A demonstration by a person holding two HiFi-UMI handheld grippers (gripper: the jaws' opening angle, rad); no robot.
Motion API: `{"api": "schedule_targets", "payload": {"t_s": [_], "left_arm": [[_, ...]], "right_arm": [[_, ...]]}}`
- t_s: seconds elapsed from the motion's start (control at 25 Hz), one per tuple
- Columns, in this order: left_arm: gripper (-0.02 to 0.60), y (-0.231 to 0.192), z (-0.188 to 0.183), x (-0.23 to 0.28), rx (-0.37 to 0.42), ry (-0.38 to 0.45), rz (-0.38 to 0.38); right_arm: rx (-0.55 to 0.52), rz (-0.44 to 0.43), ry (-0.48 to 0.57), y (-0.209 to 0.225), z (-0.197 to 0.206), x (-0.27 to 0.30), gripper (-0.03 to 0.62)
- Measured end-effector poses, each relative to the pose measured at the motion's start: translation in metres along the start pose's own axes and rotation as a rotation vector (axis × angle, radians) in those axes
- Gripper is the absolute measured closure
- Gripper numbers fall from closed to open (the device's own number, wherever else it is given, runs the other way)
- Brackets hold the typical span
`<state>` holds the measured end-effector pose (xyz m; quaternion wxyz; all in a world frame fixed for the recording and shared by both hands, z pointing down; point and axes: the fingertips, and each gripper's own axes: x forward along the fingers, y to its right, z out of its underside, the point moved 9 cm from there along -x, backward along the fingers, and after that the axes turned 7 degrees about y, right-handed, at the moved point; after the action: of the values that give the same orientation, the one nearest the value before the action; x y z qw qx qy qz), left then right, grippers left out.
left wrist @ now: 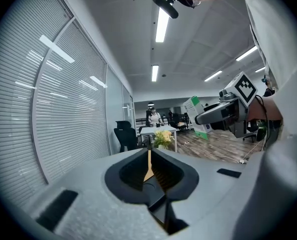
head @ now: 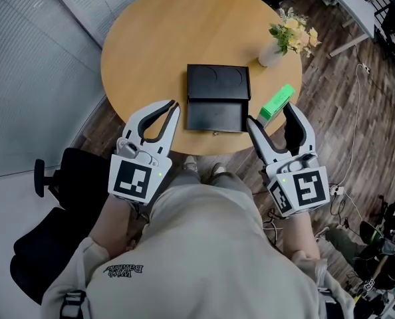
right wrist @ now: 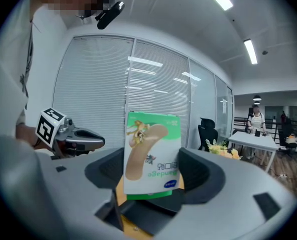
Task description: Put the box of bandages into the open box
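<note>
The green and white box of bandages (head: 277,103) is upright between the fingers of my right gripper (head: 272,116), which is shut on it. It hangs over the table's near right edge, just right of the open black box (head: 216,99). In the right gripper view the box of bandages (right wrist: 152,154) fills the gap between the jaws, print upside down. My left gripper (head: 173,109) hovers at the black box's left front corner, its jaws shut with nothing in them. The left gripper view shows only a thin slit between its fingertips (left wrist: 149,160).
The round wooden table (head: 151,38) also carries a white vase of yellow flowers (head: 285,40) at its right rim. A black office chair (head: 54,198) stands at my left. Cables lie on the wood floor (head: 357,111) to the right.
</note>
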<state>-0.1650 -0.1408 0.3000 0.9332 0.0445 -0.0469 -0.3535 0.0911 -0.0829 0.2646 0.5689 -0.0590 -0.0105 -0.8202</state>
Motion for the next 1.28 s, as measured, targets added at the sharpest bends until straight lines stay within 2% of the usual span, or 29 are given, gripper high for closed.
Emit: {"api": "schedule_targets", "payload": {"t_s": [0.44, 0.6, 0.8, 1.0, 1.28], "left_arm": [[0.546, 0.014, -0.01, 0.008, 0.04, -0.031, -0.058], [0.546, 0.023, -0.007, 0.012, 0.023, -0.056, -0.07], [0.546, 0.035, -0.003, 0.022, 0.052, -0.082, -0.064], [0.546, 0.037, 0.004, 0.028, 0.017, -0.118, -0.11], [0.546, 0.037, 0.016, 0.042, 0.036, -0.162, -0.101]], "right_arm": [[-0.001, -0.064, 0.016, 0.029, 0.003, -0.004, 0.283], [-0.026, -0.16, -0.019, 0.036, 0.008, -0.004, 0.283], [-0.06, -0.258, -0.066, 0.045, 0.015, 0.0, 0.283], [-0.088, -0.383, -0.148, 0.05, 0.023, 0.013, 0.283], [-0.155, -0.522, -0.29, 0.05, 0.039, 0.039, 0.283]]}}
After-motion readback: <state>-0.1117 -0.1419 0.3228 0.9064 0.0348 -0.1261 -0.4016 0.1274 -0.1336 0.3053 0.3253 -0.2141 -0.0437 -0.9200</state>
